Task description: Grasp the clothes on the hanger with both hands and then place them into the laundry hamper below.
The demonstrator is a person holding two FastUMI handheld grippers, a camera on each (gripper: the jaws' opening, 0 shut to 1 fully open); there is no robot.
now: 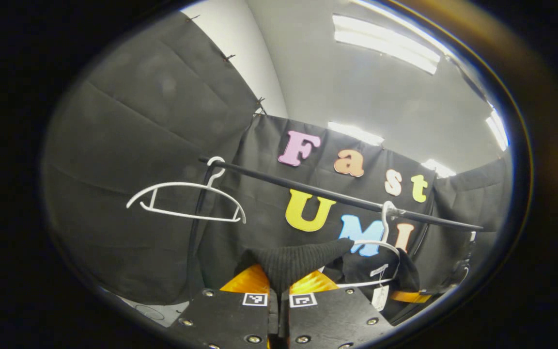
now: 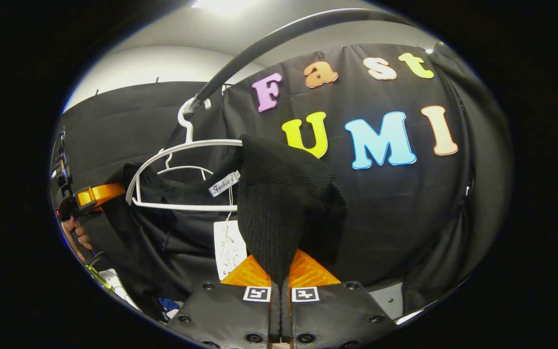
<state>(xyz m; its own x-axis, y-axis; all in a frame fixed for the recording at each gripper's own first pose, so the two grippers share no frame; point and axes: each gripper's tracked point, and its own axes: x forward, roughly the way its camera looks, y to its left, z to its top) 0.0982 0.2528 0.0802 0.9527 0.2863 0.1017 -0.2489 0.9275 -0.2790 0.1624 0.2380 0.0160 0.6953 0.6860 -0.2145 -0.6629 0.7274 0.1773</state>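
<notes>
So the left gripper point(image 1: 279, 283) is pinched tight on one shoulder of the black ribbed knit top point(image 1: 303, 261), and the right gripper point(image 2: 279, 278) is clamped on the other shoulder, fabric bunched between both pairs of fingers. The top still hangs on the white wire hanger point(image 2: 182, 174) near the black rail's point(image 1: 337, 196) end; a bare white hanger point(image 1: 187, 198) sits at the other end. The top's lower half is cut off, and its paper tag point(image 2: 229, 247) is too blurry to make out.
</notes>
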